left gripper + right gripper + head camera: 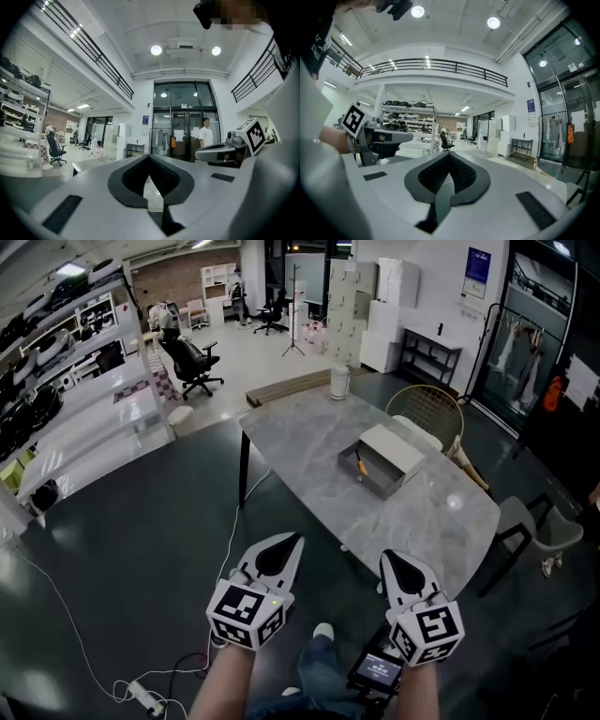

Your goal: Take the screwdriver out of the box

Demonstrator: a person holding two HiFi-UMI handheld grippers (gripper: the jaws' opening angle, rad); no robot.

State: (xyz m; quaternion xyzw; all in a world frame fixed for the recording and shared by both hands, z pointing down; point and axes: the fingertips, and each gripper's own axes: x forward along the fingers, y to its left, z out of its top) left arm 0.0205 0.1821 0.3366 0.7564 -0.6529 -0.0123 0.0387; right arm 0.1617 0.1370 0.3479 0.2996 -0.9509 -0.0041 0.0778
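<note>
Head view, nearest: left claw (287, 542) and right claw (387, 561) are held side by side over the dark floor (141, 549), short of the counter's near edge. Both claws are closed, jaw tips together, with nothing between them. Each gripper view confirms this for its own jaws. A power strip (145, 697) with a white cable lies on the floor at lower left.

Next: grey marbled counter (300, 442). The box (384, 457) sits near its middle, open at its near-left end. The screwdriver (360, 466), orange handle, lies inside the open part, well apart from both claws. Only bare counter lies between the claws and the box.

Beyond: a white container (339, 381) at the counter's far end, a wicker chair (427, 409) at the far right side and a grey chair (539, 526) to the right.

Far: a black office chair (192, 362), and shelving (56, 334) along the left wall.

Views compared:
- Box and screwdriver show in the head view only.
- Left gripper view alone shows glass doors (180, 122) with a person in a white top (205, 133) standing before them. The right claw shows at its right edge.
- Right gripper view alone shows a mezzanine railing (436, 65). The left claw shows at its left.
</note>
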